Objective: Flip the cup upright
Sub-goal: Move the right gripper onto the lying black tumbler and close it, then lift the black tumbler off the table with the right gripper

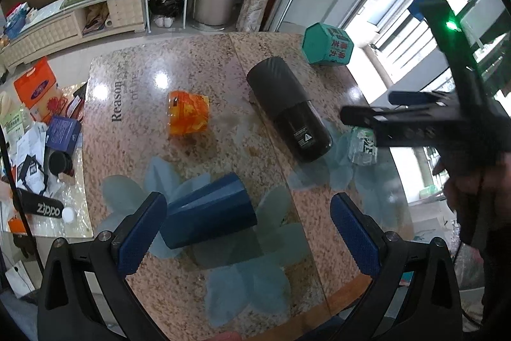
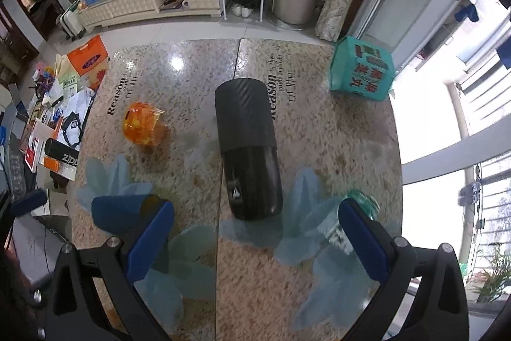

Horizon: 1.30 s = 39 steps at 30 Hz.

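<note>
Blue cup (image 1: 207,210): faceted, glossy, lying on its side at lower centre of the left wrist view, just beside the left finger pad. Left gripper (image 1: 249,232): jaws spread, textured blue pads, nothing pinched. Right gripper (image 2: 255,240): jaws spread, empty. Speckled granite-look table (image 2: 335,149), glossy, pale blue flower print. Black flask (image 2: 247,149), carbon-weave texture, on its side at centre. Orange translucent cup (image 2: 143,123) at left. Green-clear cup (image 2: 364,206) at lower right, partly hidden behind the right finger. Teal hexagonal box (image 1: 327,44), upper right.
</note>
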Each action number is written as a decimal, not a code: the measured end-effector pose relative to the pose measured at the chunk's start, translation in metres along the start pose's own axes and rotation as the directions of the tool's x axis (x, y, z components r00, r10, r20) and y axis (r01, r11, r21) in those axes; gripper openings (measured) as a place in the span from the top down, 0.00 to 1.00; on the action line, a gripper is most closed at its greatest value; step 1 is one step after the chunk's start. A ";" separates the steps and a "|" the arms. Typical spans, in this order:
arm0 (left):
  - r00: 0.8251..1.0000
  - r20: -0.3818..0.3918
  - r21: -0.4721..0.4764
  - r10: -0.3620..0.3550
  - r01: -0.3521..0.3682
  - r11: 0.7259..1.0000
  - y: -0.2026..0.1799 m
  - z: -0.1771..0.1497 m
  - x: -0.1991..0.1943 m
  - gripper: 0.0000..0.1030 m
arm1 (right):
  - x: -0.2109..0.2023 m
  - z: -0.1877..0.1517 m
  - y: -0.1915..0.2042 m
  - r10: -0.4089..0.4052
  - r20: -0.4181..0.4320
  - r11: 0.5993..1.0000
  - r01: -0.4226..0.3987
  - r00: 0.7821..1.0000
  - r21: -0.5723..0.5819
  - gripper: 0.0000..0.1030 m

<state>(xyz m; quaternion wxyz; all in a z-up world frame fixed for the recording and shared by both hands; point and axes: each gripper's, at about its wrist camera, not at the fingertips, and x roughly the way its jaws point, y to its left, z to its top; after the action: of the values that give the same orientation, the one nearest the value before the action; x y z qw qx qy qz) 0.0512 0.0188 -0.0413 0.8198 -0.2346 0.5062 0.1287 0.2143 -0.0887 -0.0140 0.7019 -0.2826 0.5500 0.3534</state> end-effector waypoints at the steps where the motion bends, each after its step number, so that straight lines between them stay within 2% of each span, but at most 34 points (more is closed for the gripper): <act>1: 1.000 -0.006 -0.005 0.004 -0.004 1.000 0.000 0.000 0.001 0.00 | 0.005 0.003 0.001 0.001 -0.003 1.000 -0.001 1.000 -0.009 0.00; 10: 0.999 -0.044 -0.032 0.030 -0.032 0.999 0.003 -0.001 0.015 0.00 | 0.063 0.032 0.003 -0.039 -0.074 0.997 0.033 0.996 -0.076 0.00; 19: 0.998 -0.052 -0.061 0.027 -0.030 0.998 0.008 0.005 0.024 0.00 | 0.115 0.057 0.002 -0.063 -0.155 0.993 0.046 0.986 -0.111 0.00; 28: 0.998 -0.069 -0.103 0.003 -0.010 0.995 0.015 0.000 0.030 0.00 | 0.156 0.062 -0.004 -0.068 -0.235 0.991 0.040 0.970 -0.124 0.00; 30: 0.998 -0.068 -0.109 0.002 -0.010 0.994 0.017 -0.001 0.028 0.00 | 0.160 0.060 -0.004 -0.065 -0.245 0.992 0.036 0.967 -0.122 0.04; 32: 0.998 -0.068 -0.115 0.008 -0.016 0.993 0.019 -0.003 0.027 0.00 | 0.163 0.058 -0.003 -0.039 -0.261 0.993 0.010 0.964 -0.114 0.21; 33: 0.998 -0.068 -0.119 0.008 -0.017 0.993 0.021 -0.004 0.026 0.00 | 0.166 0.054 -0.002 -0.041 -0.273 0.993 0.010 0.961 -0.114 0.25; 35: 0.998 -0.067 -0.127 0.010 -0.019 0.992 0.023 -0.006 0.025 0.00 | 0.168 0.051 0.001 -0.068 -0.266 0.991 0.033 0.962 -0.132 0.27; 39: 0.998 -0.070 -0.143 0.005 -0.015 0.990 0.029 -0.011 0.023 0.00 | 0.168 0.048 -0.006 -0.054 -0.254 0.992 0.022 0.966 -0.127 0.27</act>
<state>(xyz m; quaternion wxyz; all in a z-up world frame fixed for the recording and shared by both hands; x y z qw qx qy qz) 0.0401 0.0372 -0.0732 0.7821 -0.2948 0.5250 0.1608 0.2706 -0.0230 -0.1655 0.6128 -0.3792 0.6078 0.3334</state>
